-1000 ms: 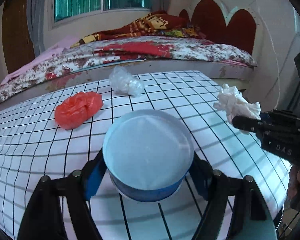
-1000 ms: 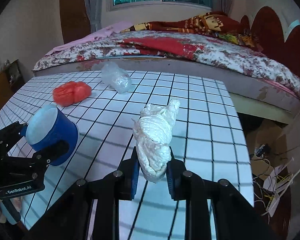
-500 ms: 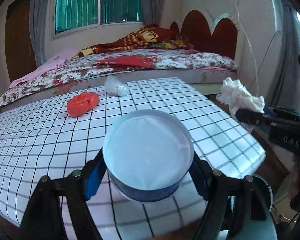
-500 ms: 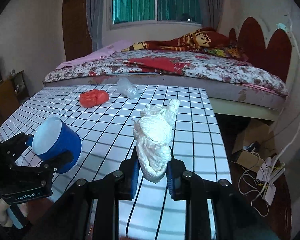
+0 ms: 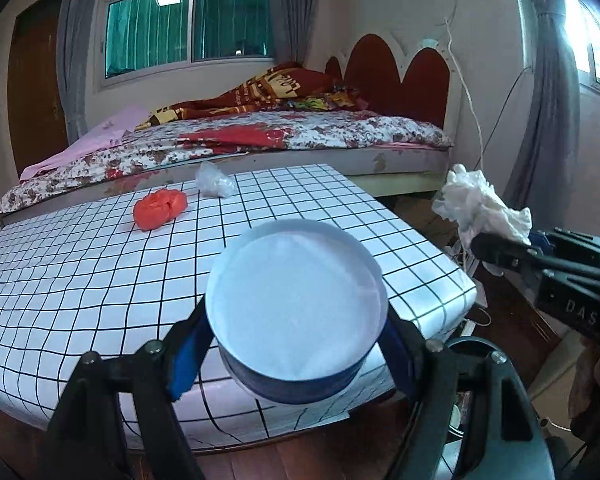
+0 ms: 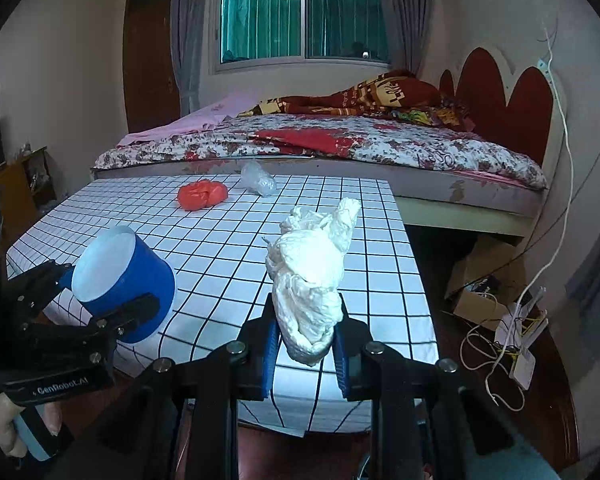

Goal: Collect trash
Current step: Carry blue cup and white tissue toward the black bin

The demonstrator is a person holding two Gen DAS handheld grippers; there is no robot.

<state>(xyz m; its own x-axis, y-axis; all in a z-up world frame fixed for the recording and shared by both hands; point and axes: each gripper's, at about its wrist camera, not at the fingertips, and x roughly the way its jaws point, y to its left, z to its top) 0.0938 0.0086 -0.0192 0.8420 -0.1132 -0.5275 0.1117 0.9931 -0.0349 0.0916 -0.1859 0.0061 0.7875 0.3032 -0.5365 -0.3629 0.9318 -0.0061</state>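
Observation:
My left gripper (image 5: 296, 356) is shut on a blue paper cup (image 5: 296, 300) with a white inside, held above the table's near edge; the same cup (image 6: 120, 280) shows at the left of the right wrist view. My right gripper (image 6: 306, 340) is shut on a crumpled white tissue wad (image 6: 312, 276), and that wad (image 5: 480, 208) hangs off the table's right side in the left wrist view. On the far part of the checked table (image 5: 80, 264) lie a crumpled red plastic bag (image 5: 160, 209) and a clear plastic wad (image 5: 216, 180).
A bed with a floral cover (image 5: 260, 140) stands right behind the table. A dark round bin rim (image 5: 476, 348) shows under my left gripper at the lower right. A cardboard box and loose cables (image 6: 496, 312) lie on the floor to the right. A hand (image 6: 4, 424) grips the left handle.
Both grippers have drawn back from the table and risen, each keeping its load. The table and its two remaining wads look smaller and farther; floor and a bin rim have come into view.

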